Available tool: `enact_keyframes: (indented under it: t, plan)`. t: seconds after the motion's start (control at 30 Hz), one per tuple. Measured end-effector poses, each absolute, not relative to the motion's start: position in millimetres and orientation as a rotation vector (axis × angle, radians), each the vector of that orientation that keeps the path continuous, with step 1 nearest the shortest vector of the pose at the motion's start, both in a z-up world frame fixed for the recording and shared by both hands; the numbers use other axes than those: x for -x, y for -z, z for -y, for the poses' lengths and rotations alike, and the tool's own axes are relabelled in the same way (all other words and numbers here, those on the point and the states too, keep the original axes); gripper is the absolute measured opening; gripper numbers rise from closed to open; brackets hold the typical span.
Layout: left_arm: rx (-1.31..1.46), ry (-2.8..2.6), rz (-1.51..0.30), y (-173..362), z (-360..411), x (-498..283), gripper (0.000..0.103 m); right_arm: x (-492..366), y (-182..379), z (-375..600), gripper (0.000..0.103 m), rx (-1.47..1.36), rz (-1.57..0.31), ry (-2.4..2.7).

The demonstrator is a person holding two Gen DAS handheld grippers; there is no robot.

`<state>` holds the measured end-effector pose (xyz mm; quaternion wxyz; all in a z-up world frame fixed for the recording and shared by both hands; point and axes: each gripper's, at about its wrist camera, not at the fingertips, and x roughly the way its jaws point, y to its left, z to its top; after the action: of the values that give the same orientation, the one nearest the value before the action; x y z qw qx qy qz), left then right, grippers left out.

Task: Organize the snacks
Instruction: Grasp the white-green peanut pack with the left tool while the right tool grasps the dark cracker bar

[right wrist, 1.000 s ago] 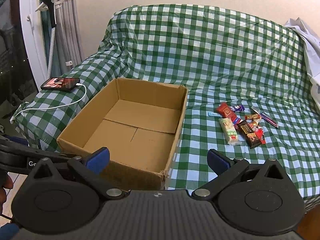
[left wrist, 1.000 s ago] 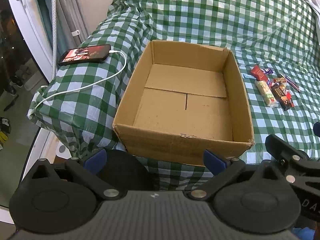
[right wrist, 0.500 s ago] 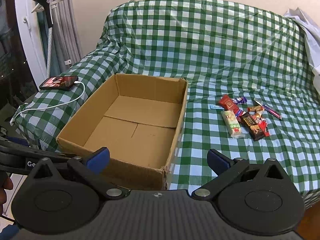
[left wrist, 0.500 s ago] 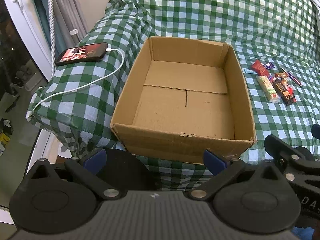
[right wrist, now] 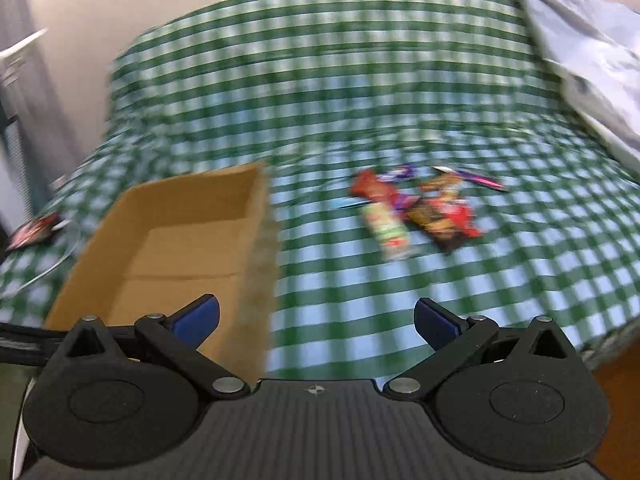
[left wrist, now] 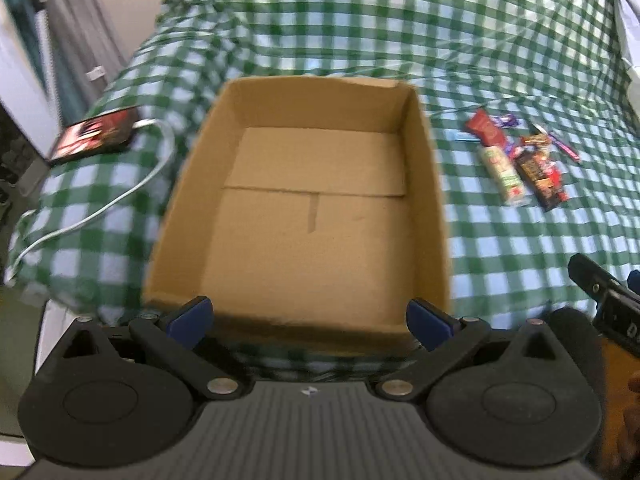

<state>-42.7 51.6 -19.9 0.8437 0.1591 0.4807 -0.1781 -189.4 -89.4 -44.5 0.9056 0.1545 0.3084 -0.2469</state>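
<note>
An empty open cardboard box [left wrist: 312, 240] sits on a green checked cloth [left wrist: 500, 232]; it also shows at the left of the right wrist view [right wrist: 180, 240]. A small pile of wrapped snacks [left wrist: 516, 156] lies to the right of the box, blurred in the right wrist view [right wrist: 416, 212]. My left gripper [left wrist: 310, 320] is open and empty at the box's near edge. My right gripper [right wrist: 316, 318] is open and empty, to the right of the box and short of the snacks. Part of it shows at the right edge of the left wrist view [left wrist: 600, 292].
A phone [left wrist: 96, 136] with a white cable [left wrist: 92, 216] lies on the cloth left of the box. A pale cloth or garment [right wrist: 588, 64] lies at the far right. The covered surface ends at the near edge; floor shows at the lower right [right wrist: 620, 400].
Both grippers have moved forward and to the right. The box is nearer in the left view. In the right view the snacks have shifted toward the centre and the image is motion-blurred.
</note>
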Motion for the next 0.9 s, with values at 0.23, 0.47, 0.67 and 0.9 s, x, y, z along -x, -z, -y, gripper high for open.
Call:
enact_keyframes:
  t: [0.23, 0.47, 0.67, 0.9]
  plan:
    - [-0.371, 0.509, -1.076, 29.5, 63.9, 13.1, 0.103, 197.3, 78.3, 209.5, 0.103, -0.374, -0.612, 0.667]
    - [-0.413, 0.58, -1.12, 88.5, 200.6, -35.3, 0.103, 148.9, 142.6, 322.7, 0.102, -0.346, -0.694, 0.635]
    - [-0.428, 0.551, -1.188, 164.9, 287.3, -82.8, 0.103, 87.0, 191.3, 360.2, 0.102, -0.267, -0.754, 0.494]
    - [-0.484, 0.489, -1.318, 233.7, 305.7, -115.8, 0.103, 38.4, 219.8, 366.6, 0.102, -0.078, -0.825, 0.457]
